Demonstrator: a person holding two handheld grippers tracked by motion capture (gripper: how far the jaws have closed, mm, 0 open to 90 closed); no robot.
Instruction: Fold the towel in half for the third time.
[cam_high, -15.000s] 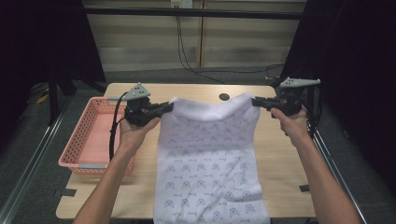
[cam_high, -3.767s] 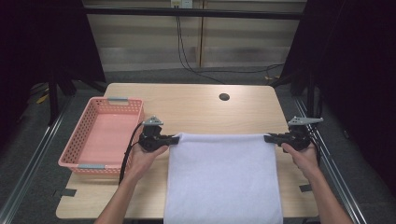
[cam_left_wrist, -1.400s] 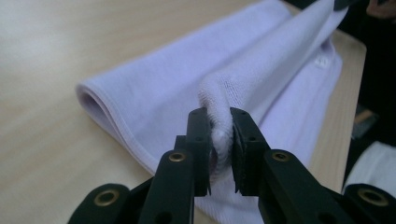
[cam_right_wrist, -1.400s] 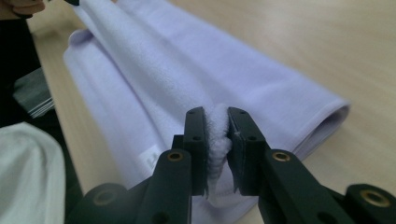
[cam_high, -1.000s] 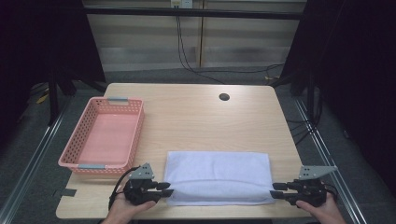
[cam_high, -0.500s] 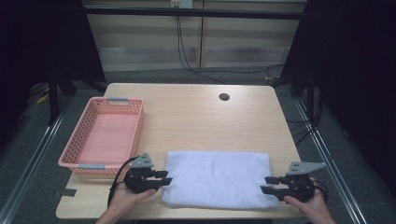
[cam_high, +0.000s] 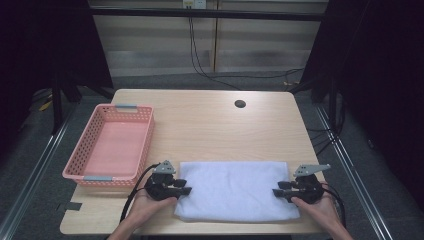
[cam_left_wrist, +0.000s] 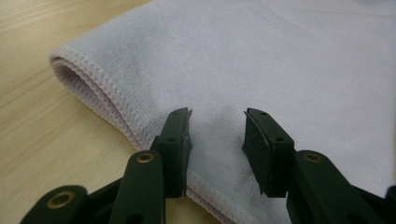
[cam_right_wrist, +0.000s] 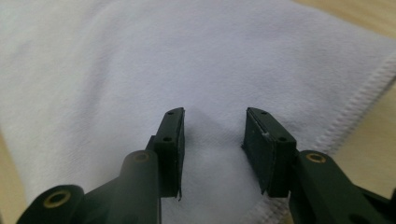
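White terry towel (cam_high: 235, 190), folded to a flat band, lies along the near edge of the wooden table (cam_high: 210, 125) beside a pink basket (cam_high: 112, 145). At its left end the left gripper (cam_left_wrist: 217, 133) has just been opening; at its right end the right gripper (cam_right_wrist: 214, 135) has just been closing — both stand parted over cloth, gripping nothing.

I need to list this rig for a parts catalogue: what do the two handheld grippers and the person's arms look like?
Both the left gripper and the right gripper are black, each with two flat-padded jaws on arms joined by brass-coloured rivets. A grey three-cornered plate sits on top of each, and a black cable trails from each. The forearms are bare, with no sleeves or gloves in view.
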